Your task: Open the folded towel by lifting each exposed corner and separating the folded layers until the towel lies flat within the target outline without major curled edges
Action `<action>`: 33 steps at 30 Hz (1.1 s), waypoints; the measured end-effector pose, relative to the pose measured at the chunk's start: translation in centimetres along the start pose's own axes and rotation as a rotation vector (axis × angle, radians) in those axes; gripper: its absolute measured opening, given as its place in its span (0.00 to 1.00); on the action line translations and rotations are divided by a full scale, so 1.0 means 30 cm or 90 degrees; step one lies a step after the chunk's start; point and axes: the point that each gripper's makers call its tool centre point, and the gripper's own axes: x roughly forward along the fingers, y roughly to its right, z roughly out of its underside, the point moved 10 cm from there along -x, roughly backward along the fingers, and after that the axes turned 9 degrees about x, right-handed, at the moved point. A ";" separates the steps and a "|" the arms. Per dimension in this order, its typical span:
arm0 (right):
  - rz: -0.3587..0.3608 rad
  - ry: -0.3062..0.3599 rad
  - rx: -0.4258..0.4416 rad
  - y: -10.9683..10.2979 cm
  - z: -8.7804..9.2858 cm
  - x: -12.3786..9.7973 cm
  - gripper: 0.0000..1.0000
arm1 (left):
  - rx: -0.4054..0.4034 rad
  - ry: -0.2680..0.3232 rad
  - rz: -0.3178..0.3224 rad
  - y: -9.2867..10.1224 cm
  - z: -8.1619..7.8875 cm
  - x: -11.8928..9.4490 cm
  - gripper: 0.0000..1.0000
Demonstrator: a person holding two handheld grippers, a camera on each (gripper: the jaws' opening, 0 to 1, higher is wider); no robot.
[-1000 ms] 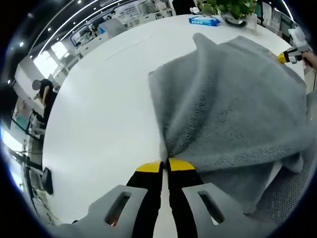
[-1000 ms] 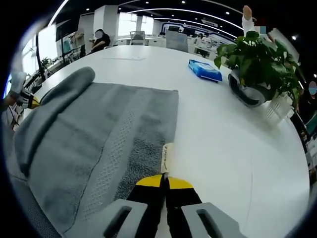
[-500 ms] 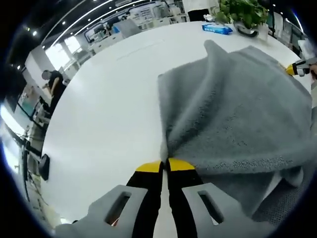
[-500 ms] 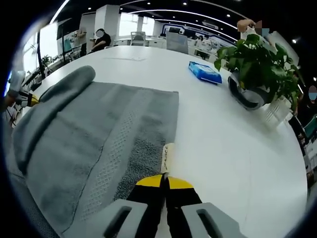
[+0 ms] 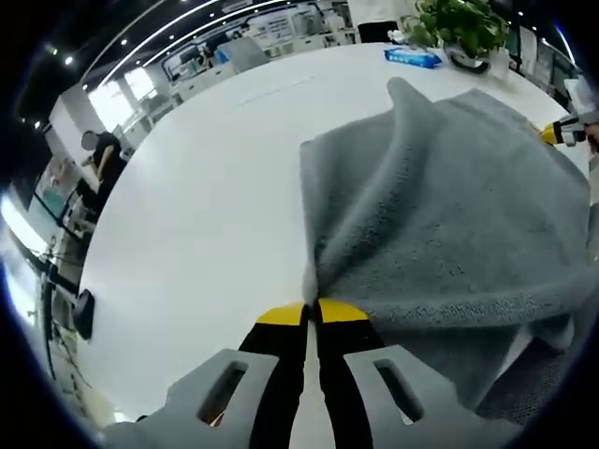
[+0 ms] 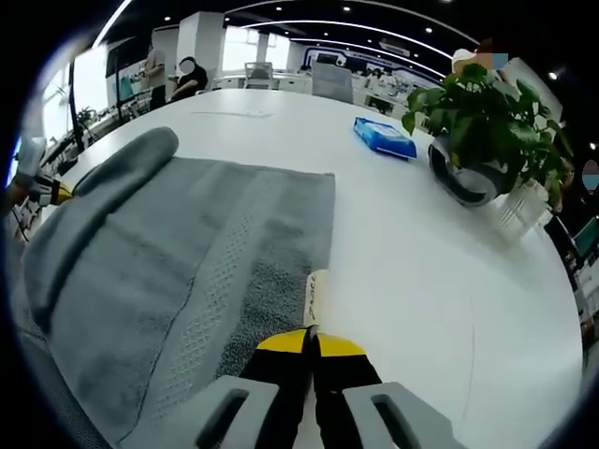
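Little has shifted since earlier: both claws, left [image 5: 312,313] and right [image 6: 312,337], stay clenched on the grey terry towel [image 5: 449,215], its layer raised, unfolding half done

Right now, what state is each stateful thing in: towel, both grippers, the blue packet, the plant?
Towel: partly unfolded, edge lifted, not flat.
Left gripper: shut on towel corner.
Right gripper: shut on towel edge at its label.
Blue packet: lying flat, untouched.
Potted plant: upright.

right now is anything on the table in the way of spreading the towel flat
Nothing visible is. The table around the towel is bare; the blue packet and potted plant sit well beyond its far edge. Both grippers already pinch towel edges.
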 end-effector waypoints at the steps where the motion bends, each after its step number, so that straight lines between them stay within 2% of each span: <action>1: 0.001 0.001 0.002 0.001 0.000 0.000 0.00 | 0.000 0.000 0.000 -0.001 0.000 0.000 0.03; 33: 0.028 0.005 0.019 0.044 0.019 -0.014 0.00 | 0.006 0.010 -0.001 -0.003 0.001 0.003 0.03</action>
